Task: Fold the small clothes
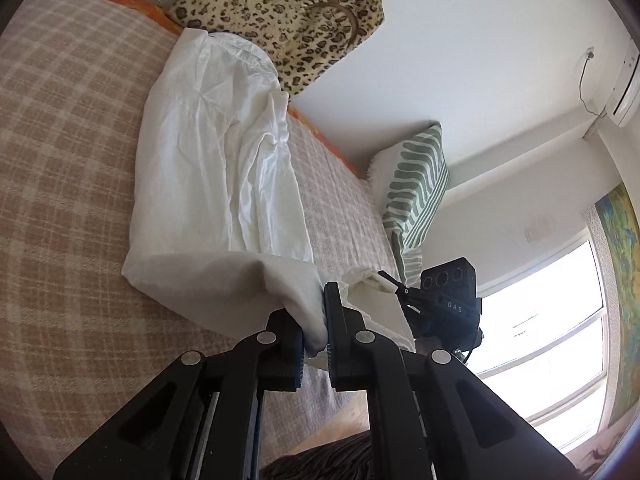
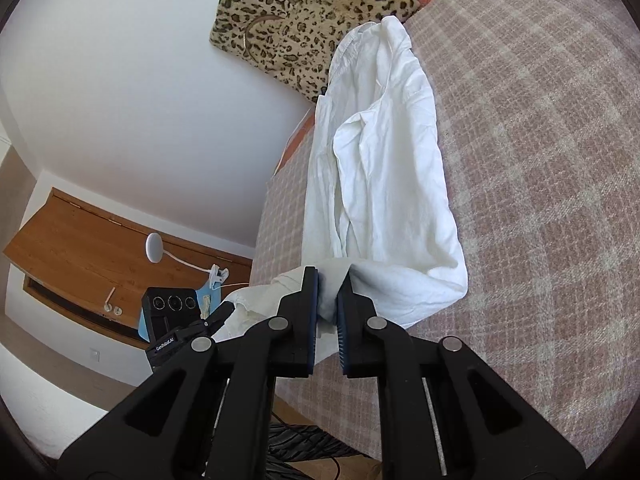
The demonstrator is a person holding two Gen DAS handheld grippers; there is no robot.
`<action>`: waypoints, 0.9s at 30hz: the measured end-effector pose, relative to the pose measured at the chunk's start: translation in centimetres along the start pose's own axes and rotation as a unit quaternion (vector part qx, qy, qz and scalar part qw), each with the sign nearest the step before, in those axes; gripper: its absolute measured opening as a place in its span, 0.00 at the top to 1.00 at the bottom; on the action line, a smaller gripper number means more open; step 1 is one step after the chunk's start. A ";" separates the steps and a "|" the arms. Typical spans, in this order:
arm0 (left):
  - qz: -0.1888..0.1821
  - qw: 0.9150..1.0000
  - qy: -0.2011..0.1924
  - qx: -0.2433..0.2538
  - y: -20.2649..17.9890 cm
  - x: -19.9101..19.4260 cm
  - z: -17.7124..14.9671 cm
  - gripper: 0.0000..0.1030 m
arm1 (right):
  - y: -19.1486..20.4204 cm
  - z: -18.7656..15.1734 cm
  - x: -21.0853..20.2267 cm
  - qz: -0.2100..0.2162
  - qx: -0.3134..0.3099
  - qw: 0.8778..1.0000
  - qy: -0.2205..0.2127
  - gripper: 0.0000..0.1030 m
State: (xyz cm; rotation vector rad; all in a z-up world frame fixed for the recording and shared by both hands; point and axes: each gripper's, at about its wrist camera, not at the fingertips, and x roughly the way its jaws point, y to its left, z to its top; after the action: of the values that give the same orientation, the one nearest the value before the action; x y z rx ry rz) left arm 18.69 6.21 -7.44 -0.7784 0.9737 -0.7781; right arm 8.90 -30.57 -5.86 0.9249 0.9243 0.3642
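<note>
Shirt (image 1: 216, 168) stretches lengthwise away from us across the bed (image 1: 68, 160); our left gripper (image 1: 316, 320) and right gripper (image 2: 328, 300) both pinch its near hem.

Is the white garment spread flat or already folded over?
Partly folded: the white garment lies narrowed lengthwise on the bed, its near end lifted by both tools.

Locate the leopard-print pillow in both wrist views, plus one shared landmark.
Left wrist: leopard-print pillow at top centre, against the wall, just above the white shirt's far end.
Right wrist: leopard-print pillow at top centre, left of the shirt's far end.
Shared landmark: the white shirt on the plaid bedspread.
</note>
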 end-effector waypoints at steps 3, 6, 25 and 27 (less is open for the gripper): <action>0.017 1.000 -0.010 -0.006 1.0 1.0 1.7 0.93 | -0.9 1.9 1.3 -0.024 0.017 1.000 -0.002 0.90; 0.035 0.999 -0.009 -0.012 2.0 2.3 3.3 0.93 | -1.8 3.9 2.8 -0.035 0.032 0.999 -0.005 0.90; 0.090 0.994 -0.013 -0.058 6.1 5.1 7.2 0.80 | -3.2 8.9 7.6 -0.069 0.047 0.996 0.013 0.82; 0.093 0.994 -0.027 -0.052 5.5 4.4 7.8 0.72 | -2.0 9.2 6.7 -0.078 0.024 0.997 -0.004 0.68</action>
State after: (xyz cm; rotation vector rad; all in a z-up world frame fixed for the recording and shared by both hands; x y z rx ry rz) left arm 28.46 6.88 -11.10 -0.7830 1.0277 -0.5456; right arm 20.06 -32.29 -8.47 0.8908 0.9953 0.2059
